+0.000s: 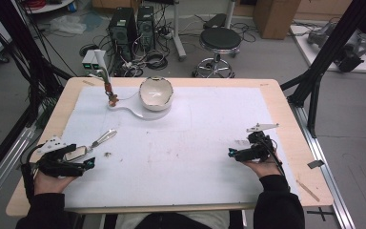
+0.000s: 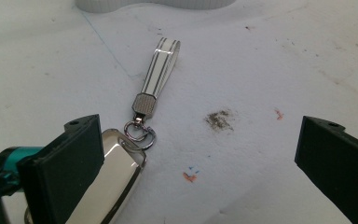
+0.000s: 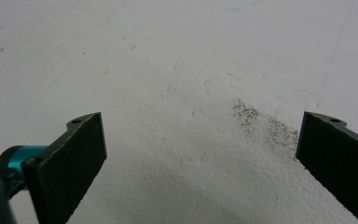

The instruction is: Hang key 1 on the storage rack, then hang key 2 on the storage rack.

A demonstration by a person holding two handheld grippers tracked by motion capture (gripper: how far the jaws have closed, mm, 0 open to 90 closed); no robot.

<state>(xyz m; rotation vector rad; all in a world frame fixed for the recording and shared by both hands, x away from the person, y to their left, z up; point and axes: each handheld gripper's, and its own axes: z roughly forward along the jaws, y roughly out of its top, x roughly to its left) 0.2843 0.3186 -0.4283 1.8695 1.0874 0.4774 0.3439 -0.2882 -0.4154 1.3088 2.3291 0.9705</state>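
A keychain lies on the white mat (image 1: 181,157): a striped white strap (image 2: 160,70), a metal clasp with ring, and a shiny oblong tag (image 2: 116,175). In the high view the keychain (image 1: 101,139) is at the left, its tag end by my left gripper (image 1: 90,161). My left gripper (image 2: 198,140) is open, and the tag lies just inside its left jaw, partly hidden by it. Nothing is clamped. My right gripper (image 1: 232,153) rests at the right of the mat. It (image 3: 200,135) is open over bare, speckled mat.
A white bowl (image 1: 156,92) stands on a white handled board (image 1: 132,110) at the back centre. A small brown item with green stems (image 1: 108,90) stands on the board's left end. A dark smudge (image 2: 220,119) marks the mat. Stools and computers stand beyond the table.
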